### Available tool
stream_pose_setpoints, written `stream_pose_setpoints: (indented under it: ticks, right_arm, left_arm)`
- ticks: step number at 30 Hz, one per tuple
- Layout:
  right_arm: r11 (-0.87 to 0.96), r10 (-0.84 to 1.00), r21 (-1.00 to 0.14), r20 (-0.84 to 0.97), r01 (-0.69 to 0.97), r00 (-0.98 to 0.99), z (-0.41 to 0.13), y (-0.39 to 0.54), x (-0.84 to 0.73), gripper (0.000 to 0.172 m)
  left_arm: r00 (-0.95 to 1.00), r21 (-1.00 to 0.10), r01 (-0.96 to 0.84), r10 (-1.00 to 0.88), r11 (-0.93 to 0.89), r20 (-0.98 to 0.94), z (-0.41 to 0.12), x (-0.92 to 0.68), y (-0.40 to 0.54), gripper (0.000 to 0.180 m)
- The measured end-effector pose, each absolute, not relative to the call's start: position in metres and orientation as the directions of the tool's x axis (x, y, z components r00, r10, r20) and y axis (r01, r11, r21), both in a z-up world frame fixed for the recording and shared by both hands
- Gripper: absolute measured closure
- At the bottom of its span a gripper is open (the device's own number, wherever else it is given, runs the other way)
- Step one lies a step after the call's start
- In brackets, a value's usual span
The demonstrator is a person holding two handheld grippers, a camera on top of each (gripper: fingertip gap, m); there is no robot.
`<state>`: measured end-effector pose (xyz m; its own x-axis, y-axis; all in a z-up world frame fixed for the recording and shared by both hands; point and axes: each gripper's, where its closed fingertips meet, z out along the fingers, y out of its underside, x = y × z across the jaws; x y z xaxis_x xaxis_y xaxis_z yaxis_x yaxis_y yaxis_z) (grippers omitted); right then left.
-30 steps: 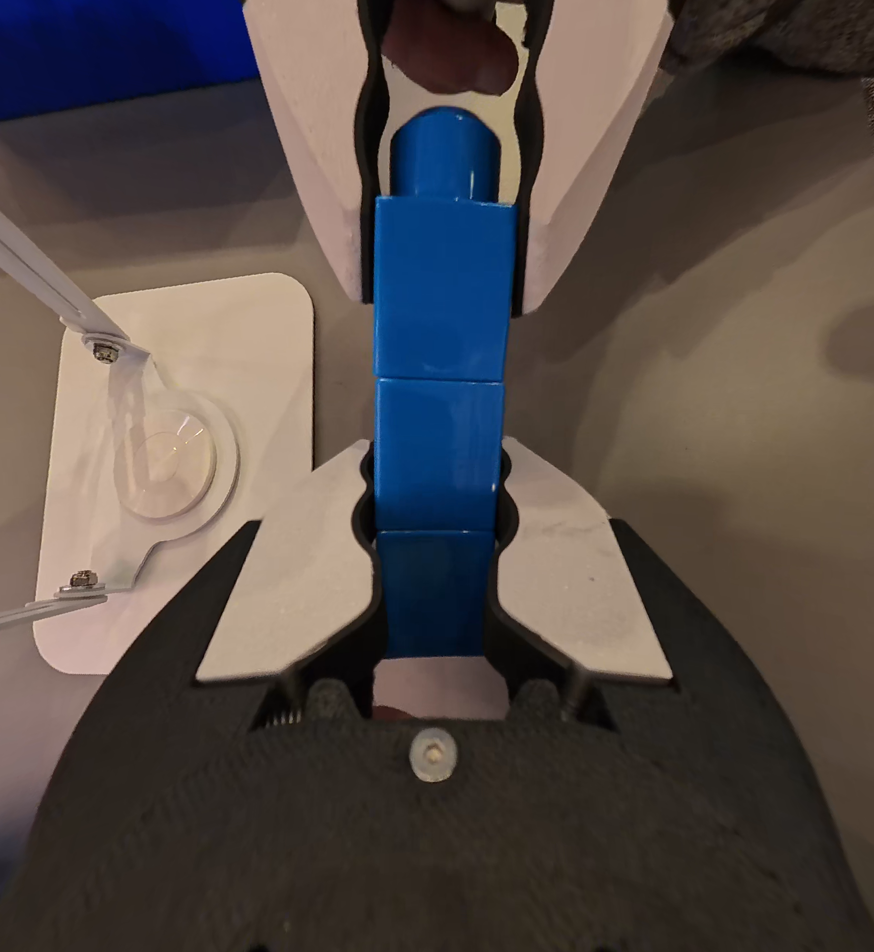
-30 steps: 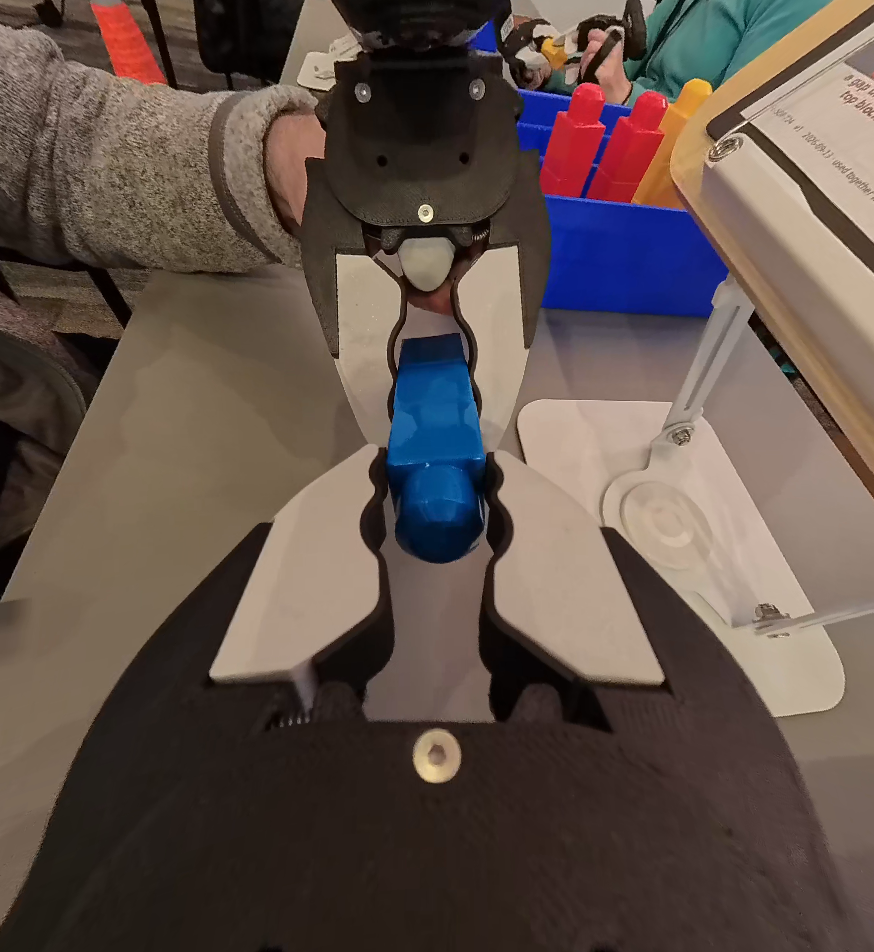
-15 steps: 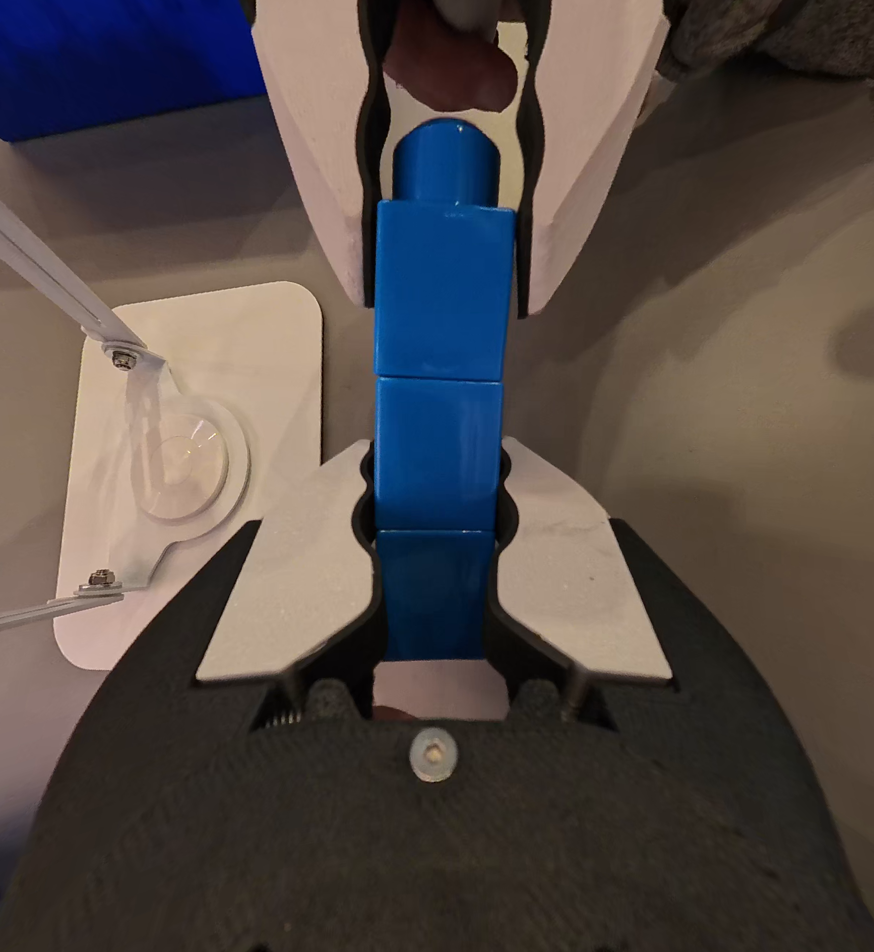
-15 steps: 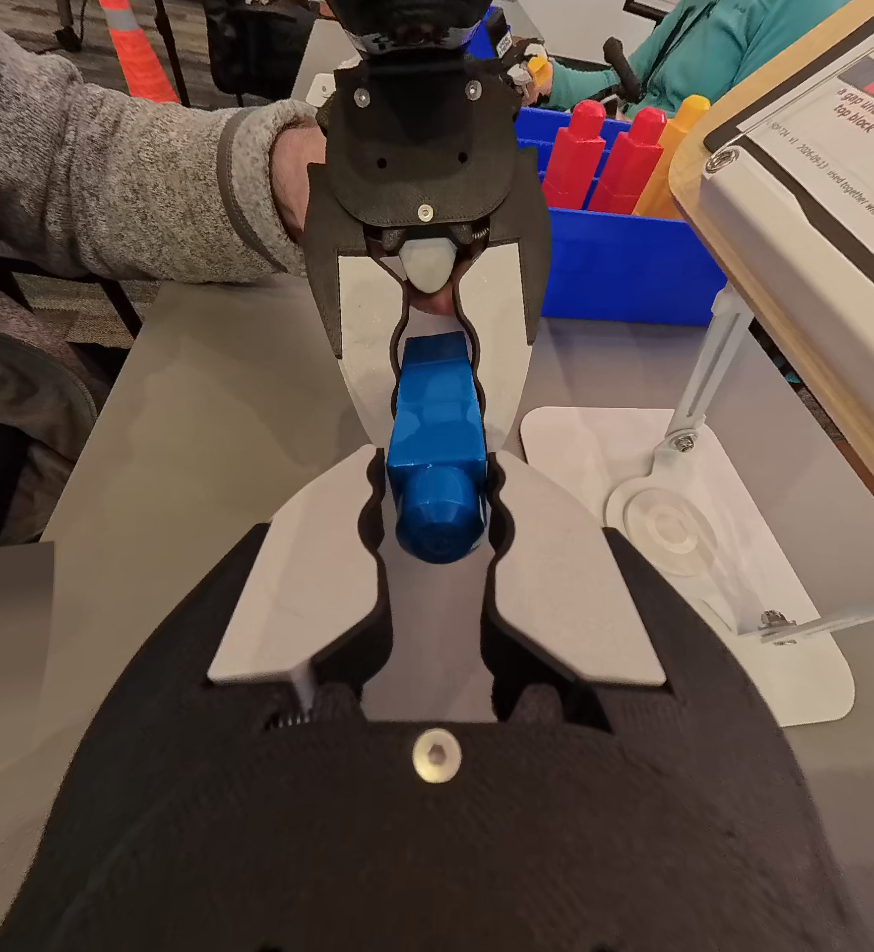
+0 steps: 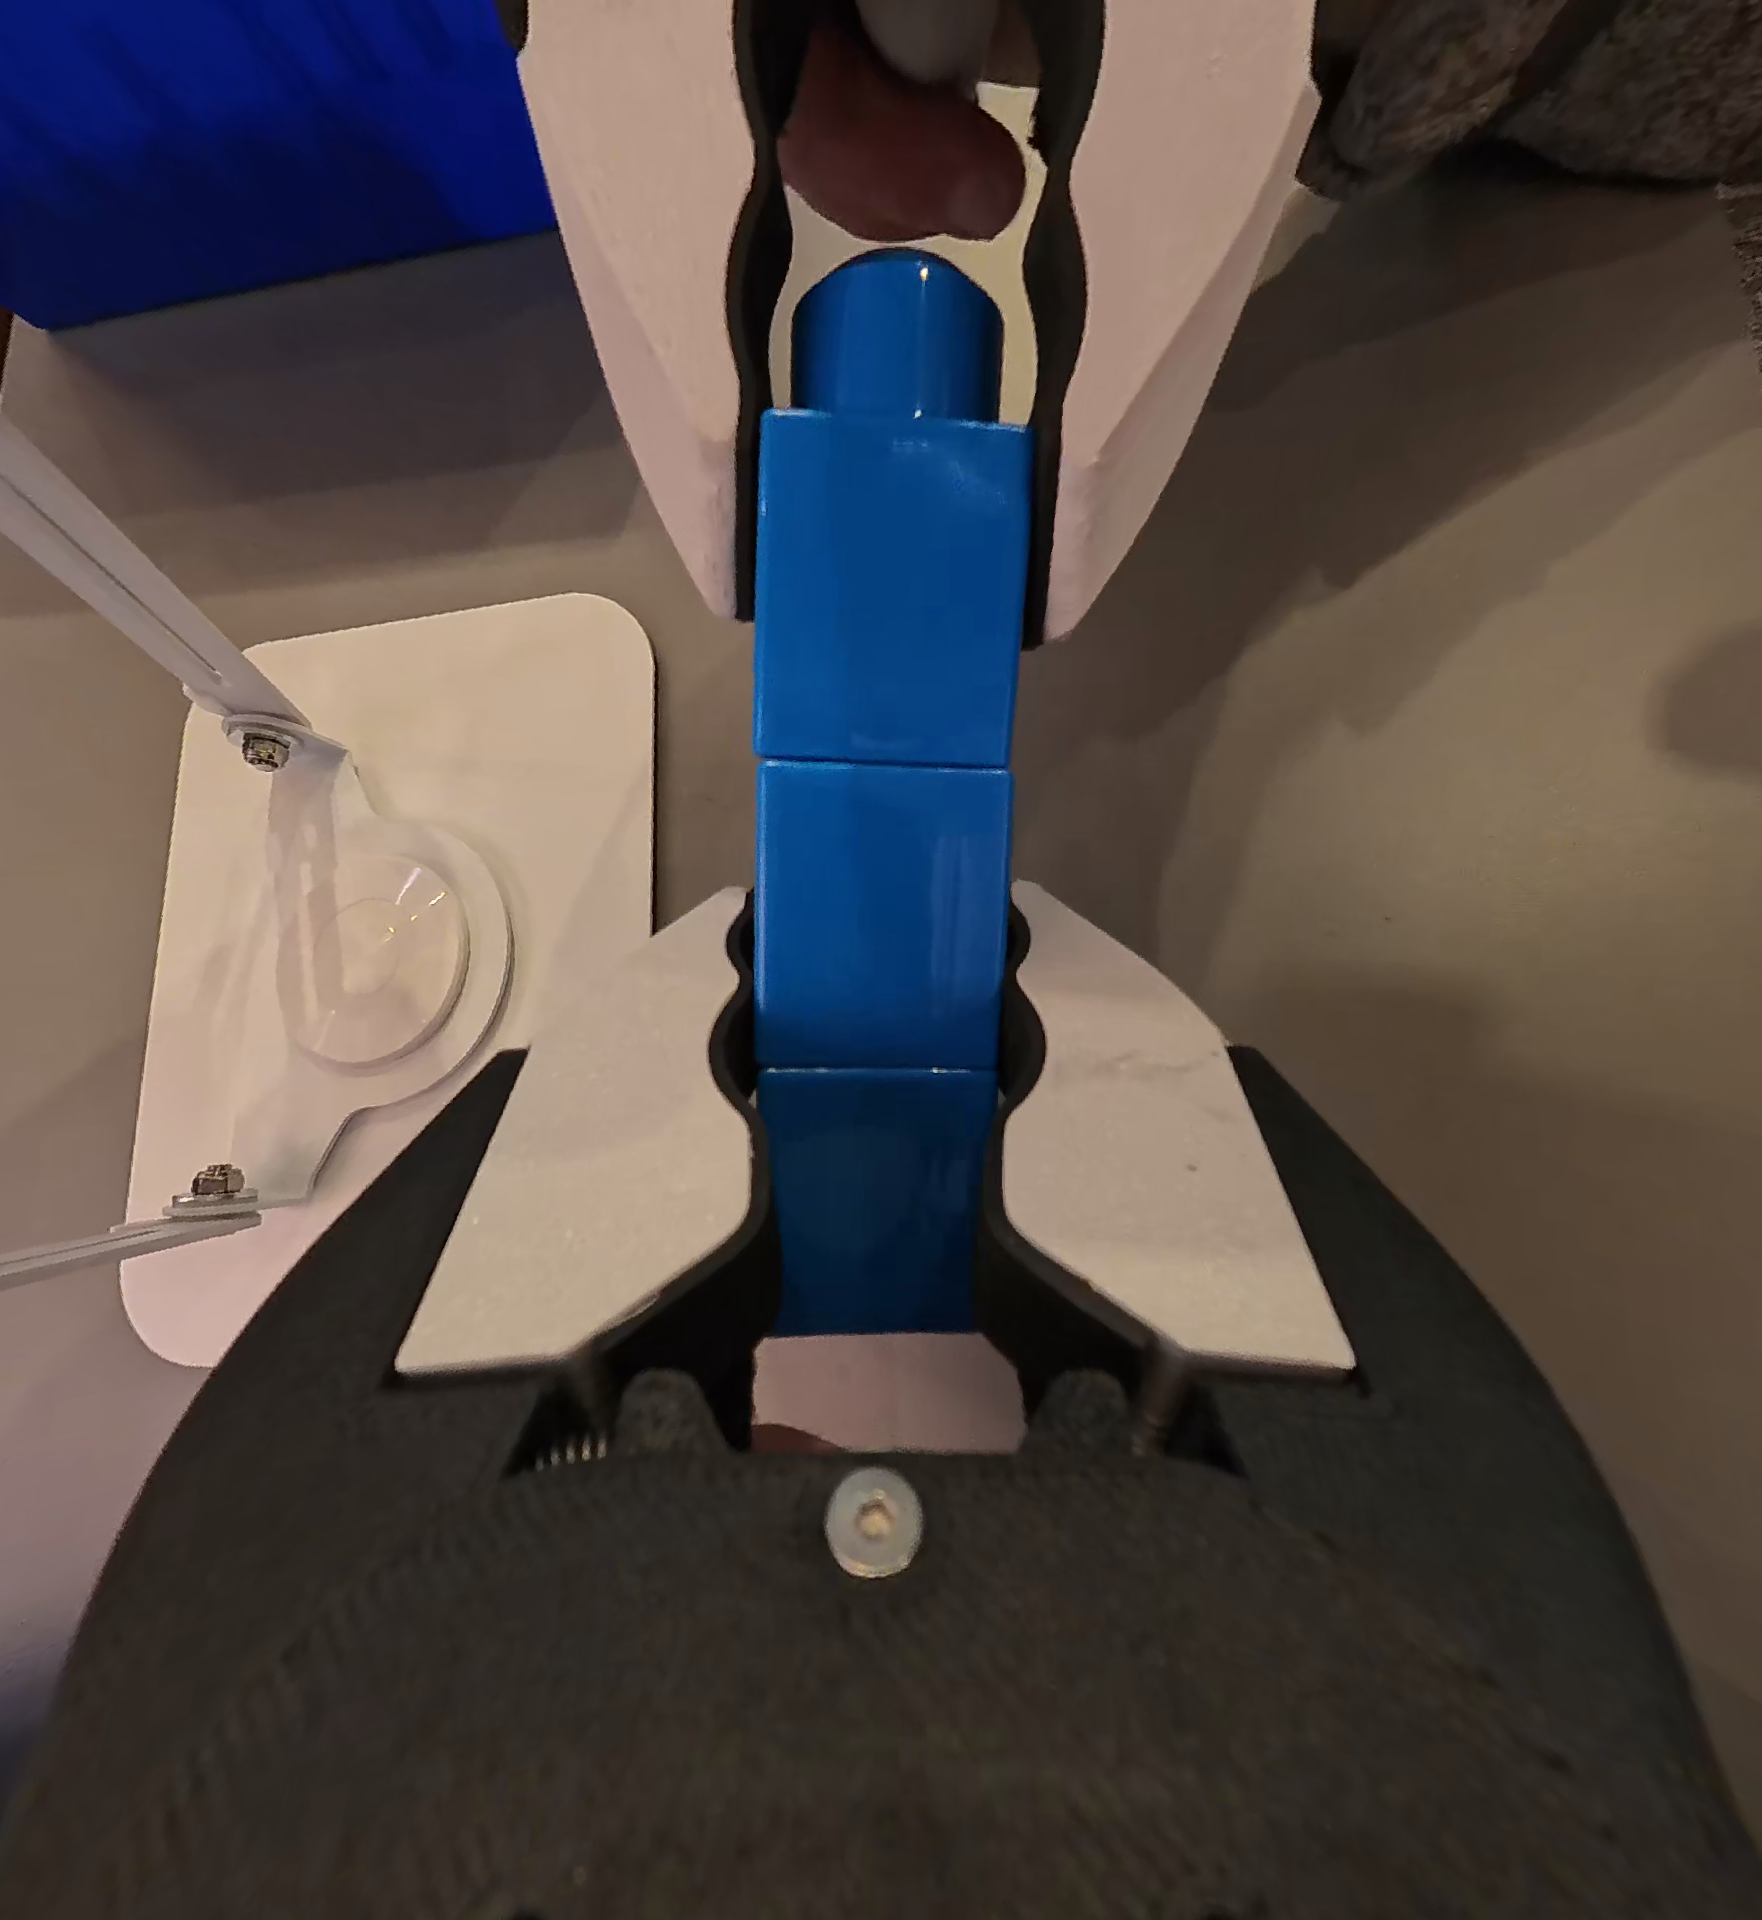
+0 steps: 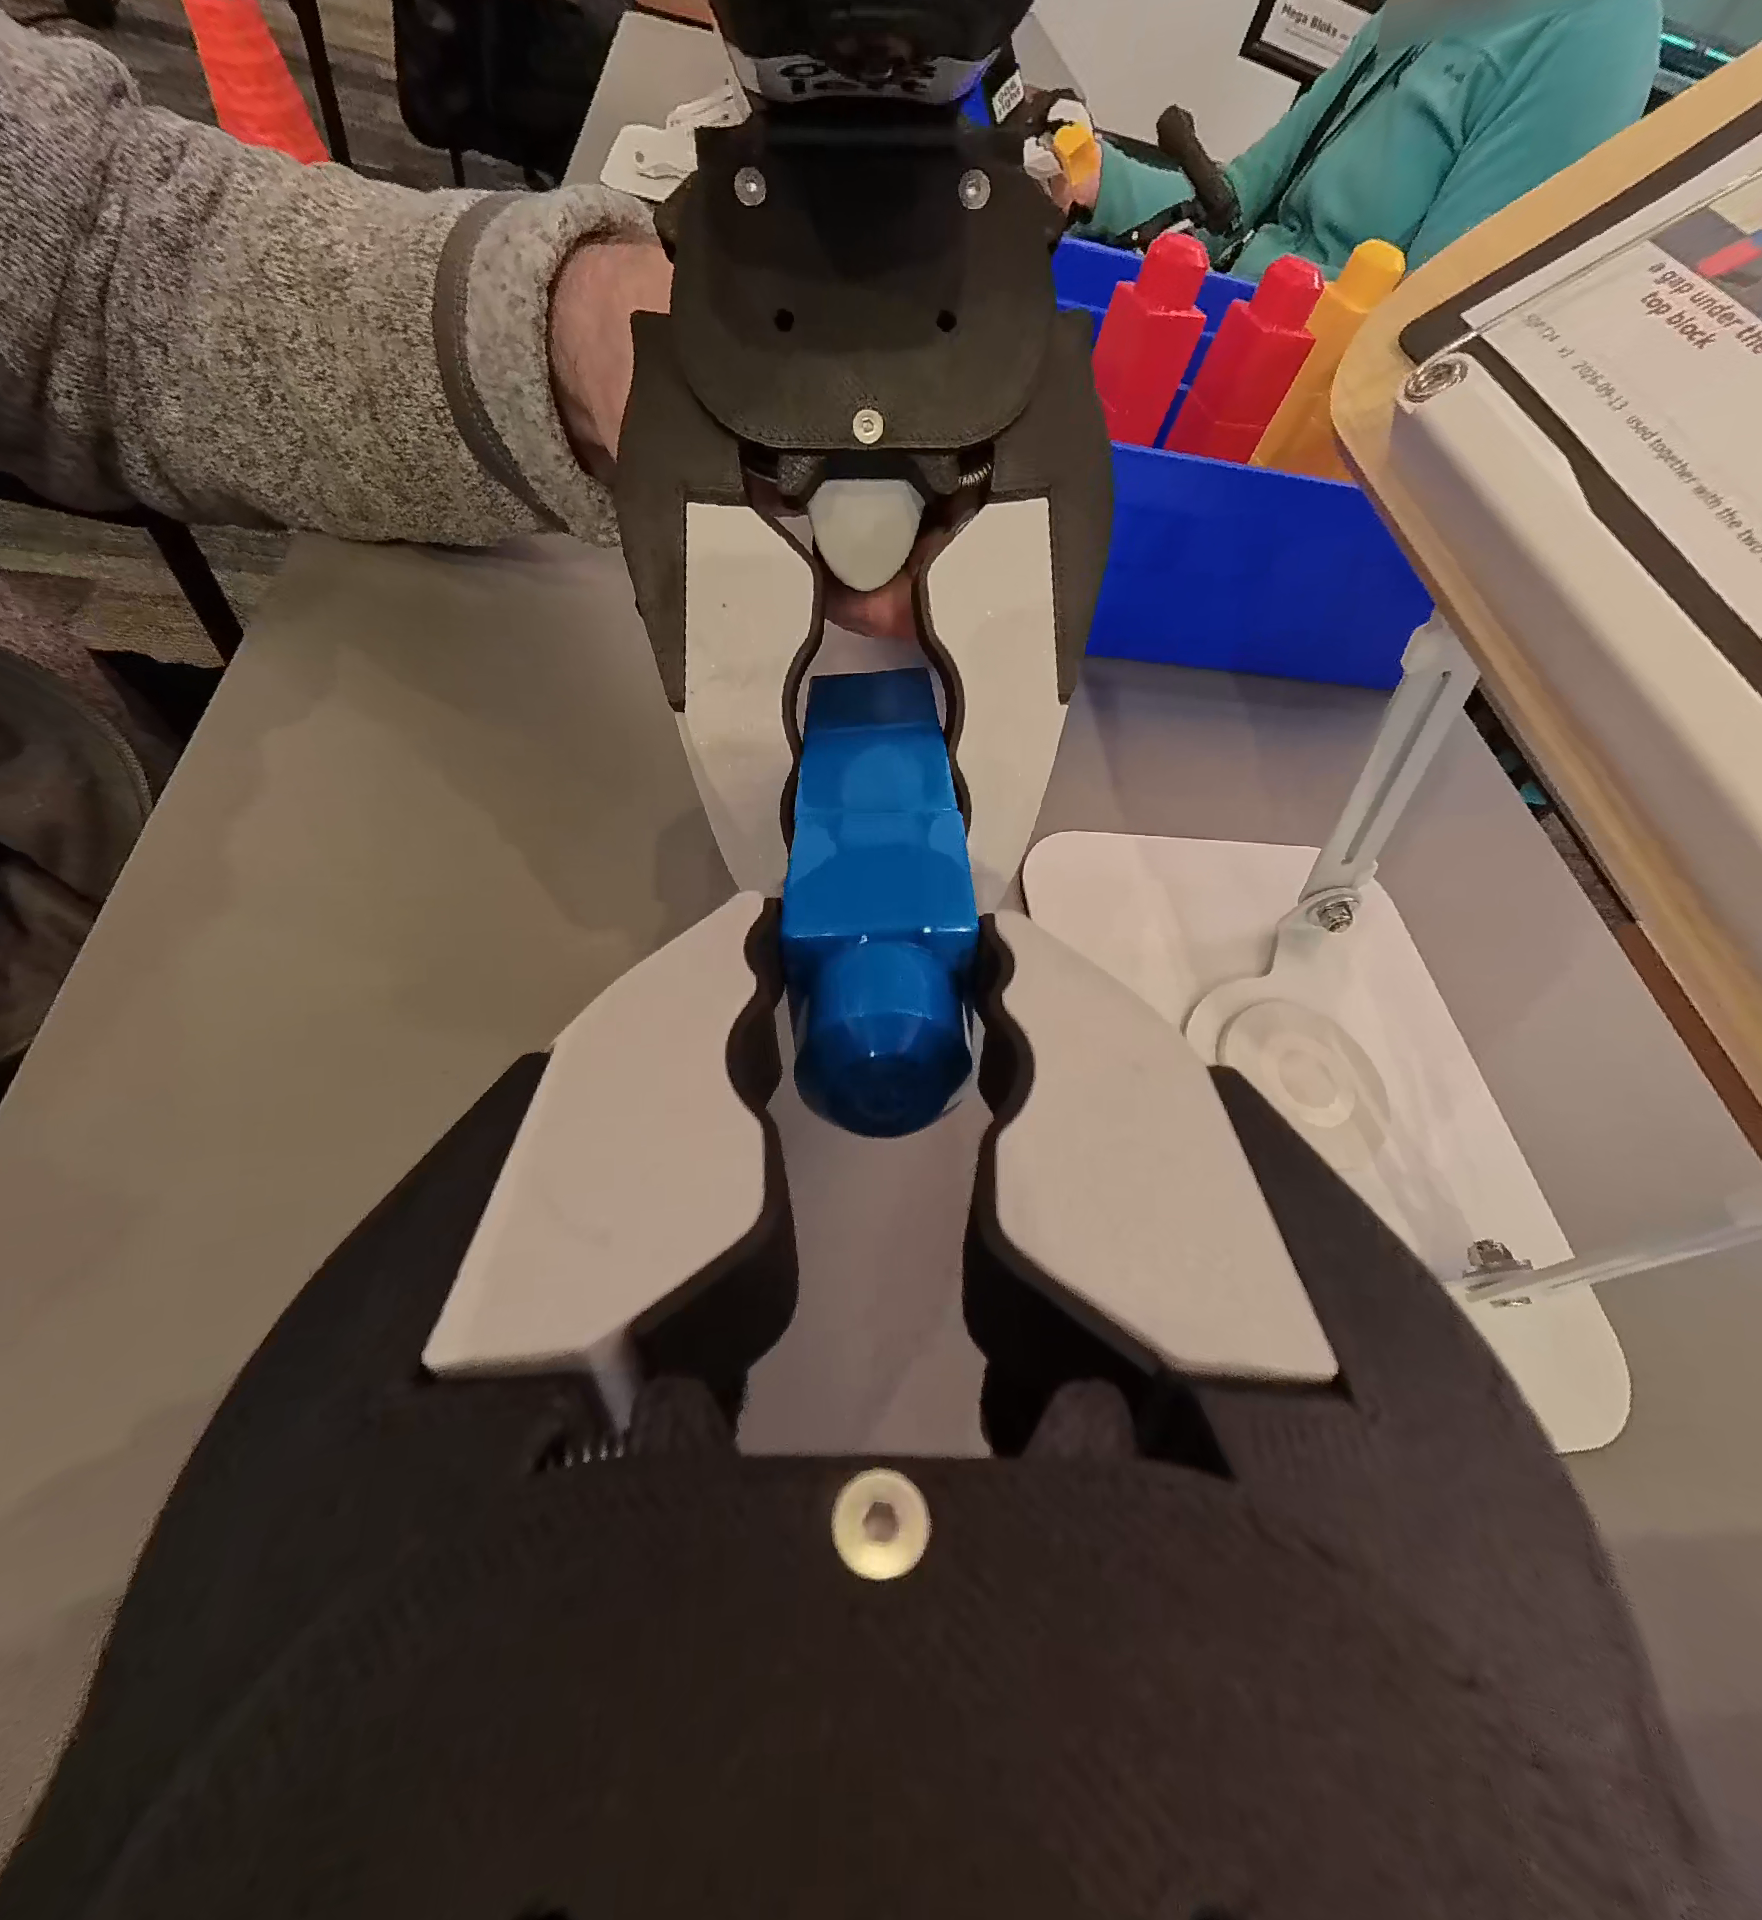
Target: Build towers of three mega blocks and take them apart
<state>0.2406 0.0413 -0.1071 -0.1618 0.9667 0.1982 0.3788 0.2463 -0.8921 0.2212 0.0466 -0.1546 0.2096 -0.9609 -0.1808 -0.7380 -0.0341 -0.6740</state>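
Note:
A tower of three blue mega blocks (image 5: 882,831) lies level in the air between my two grippers, above the grey table (image 5: 1376,831). My left gripper (image 5: 882,935) is shut on the bottom block (image 5: 877,1195) and the middle block (image 5: 882,883). My right gripper (image 5: 892,592) comes from the far side and is shut on the top block (image 5: 887,499), whose stud (image 5: 898,332) points into its jaws. In the right wrist view my right gripper (image 6: 877,935) pinches that top block (image 6: 872,894). The left gripper (image 6: 872,831) holds the far end. The blocks are still joined.
A blue bin (image 6: 1251,561) at the back right holds red towers (image 6: 1157,343) and an orange one (image 6: 1334,343). A white base plate with a clear stand (image 6: 1272,935) lies on the table beside the tower. A tilted board with a sheet (image 6: 1635,468) stands at the right. A person in teal (image 6: 1428,156) sits behind. About 5 centimeters separates my left fingertips from my right.
Both grippers keep their hold on the tower, and the blocks stay joined. The pair has drifted slightly over the table, so the white plate sits a little farther right in the left wrist view.

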Motion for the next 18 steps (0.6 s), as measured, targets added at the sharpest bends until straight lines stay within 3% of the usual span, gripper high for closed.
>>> stream_pose_setpoints:
  ticks: [8,14,18]
  right_arm:
    - [0.302,0.952,-0.88,0.257,0.365,-0.168,-0.103,0.038,0.242,0.136]
    - [0.18,0.982,-0.942,0.154,0.282,-0.112,-0.082,0.05,0.255,0.136]
    - [0.209,0.978,-0.937,0.198,0.279,-0.066,-0.072,0.058,0.268,0.136]
  left_arm:
    - [0.191,-0.699,-0.714,-0.97,-0.032,-0.15,-0.152,0.222,0.043,0.139]
    - [0.239,-0.675,-0.737,-0.944,-0.024,-0.228,-0.147,0.207,0.056,0.139]
    - [0.254,-0.682,-0.73,-0.941,-0.035,-0.224,-0.145,0.202,0.058,0.139]
